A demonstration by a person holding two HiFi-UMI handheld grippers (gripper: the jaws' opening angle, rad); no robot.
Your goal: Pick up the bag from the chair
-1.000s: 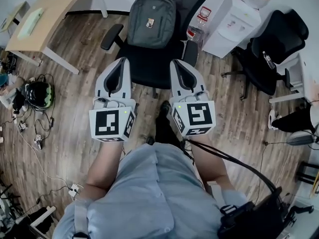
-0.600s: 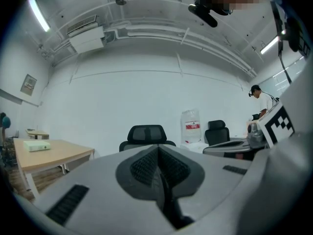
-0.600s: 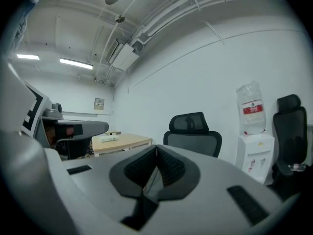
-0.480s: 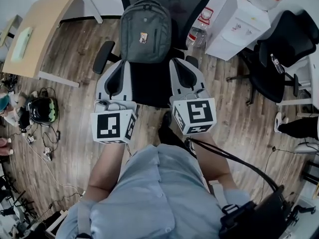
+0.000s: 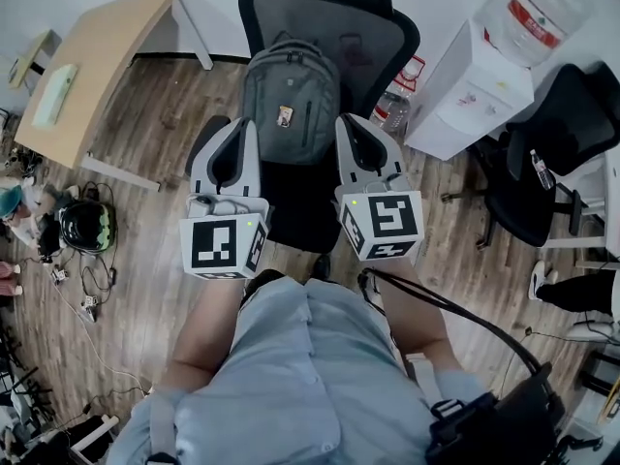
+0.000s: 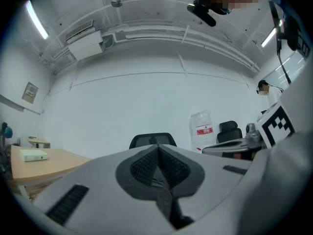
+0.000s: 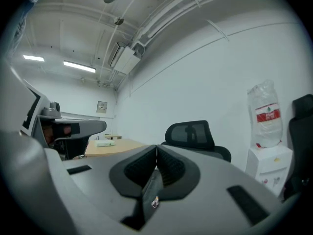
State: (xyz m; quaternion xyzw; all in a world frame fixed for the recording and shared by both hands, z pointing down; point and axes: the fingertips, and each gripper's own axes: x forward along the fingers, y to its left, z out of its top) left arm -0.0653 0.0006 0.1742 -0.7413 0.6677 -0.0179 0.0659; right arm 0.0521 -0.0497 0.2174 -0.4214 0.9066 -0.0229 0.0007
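Two grippers, both empty. Leftmost, the left gripper (image 5: 240, 129) has its jaws pressed together. Between and just beyond both jaw tips, the grey bag (image 5: 291, 100) stands upright on the chair (image 5: 387, 46), leaning on its backrest. The right gripper (image 5: 349, 126), jaws also together, seemingly lines up a grasp.

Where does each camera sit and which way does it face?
Head view: on the head, facing steeply down at the bag on the chair; shows torso, left gripper, right gripper.
Left gripper view: on that gripper, roughly level toward the wall, over its shut jaws.
Right gripper view: the same, jaws shut.
Both gripper views share the chair's headrest and the water bottle.
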